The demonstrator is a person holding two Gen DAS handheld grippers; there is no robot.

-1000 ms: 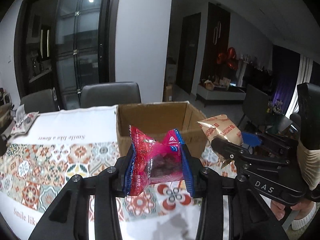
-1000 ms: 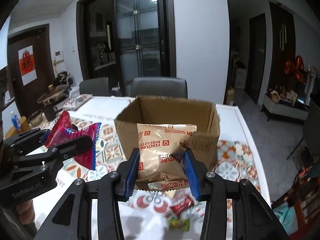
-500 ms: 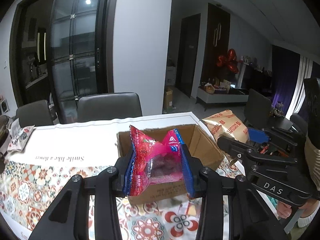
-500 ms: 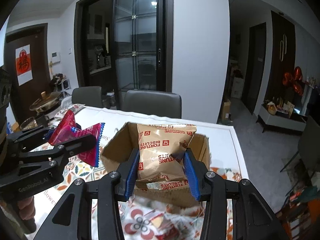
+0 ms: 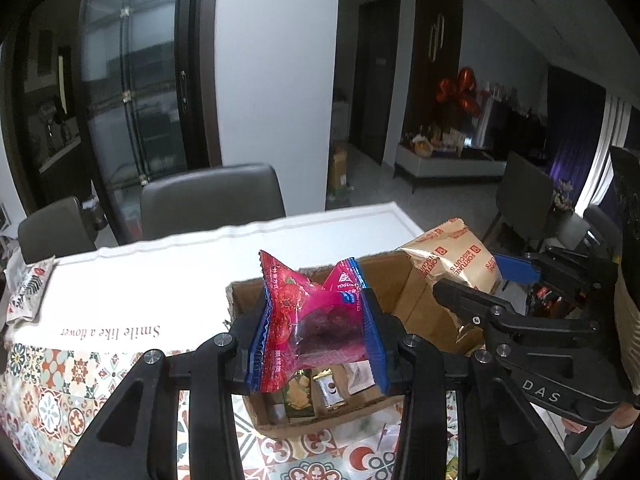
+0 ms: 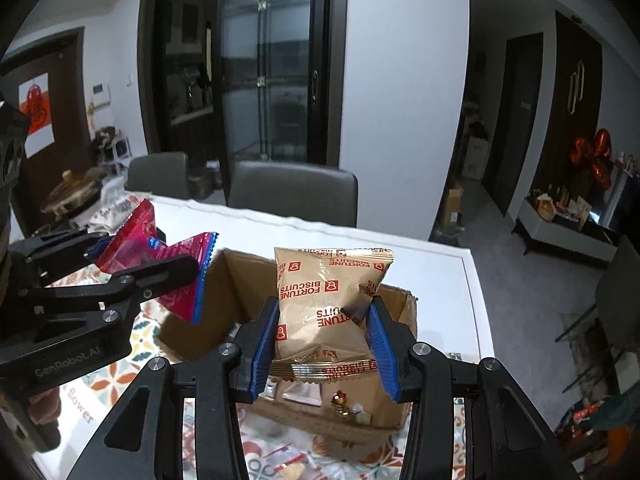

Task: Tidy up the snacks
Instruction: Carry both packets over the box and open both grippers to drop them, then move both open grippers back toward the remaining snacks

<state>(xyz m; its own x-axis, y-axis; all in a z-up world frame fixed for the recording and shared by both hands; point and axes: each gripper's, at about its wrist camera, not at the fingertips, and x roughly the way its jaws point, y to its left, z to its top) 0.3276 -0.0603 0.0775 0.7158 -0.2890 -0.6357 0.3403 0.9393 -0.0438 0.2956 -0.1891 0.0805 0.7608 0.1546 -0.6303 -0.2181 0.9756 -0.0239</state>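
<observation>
Step in hand: depositing. Our left gripper [image 5: 314, 330] clamps the red pouch [image 5: 310, 320]; our right gripper [image 6: 324, 344] clamps the biscuit bag [image 6: 326, 304]. Both hang above the cardboard box [image 6: 236, 284]. Next we lower and release.

Two hand-held grippers: left [image 5: 316, 336], right [image 6: 324, 344]. One red snack packet [image 5: 312, 320]. One tan biscuit bag [image 6: 328, 304]. One cardboard box [image 5: 420, 304]. Two chairs: [image 5: 212, 200], [image 5: 56, 228]. Small packets inside box, count unclear.
</observation>
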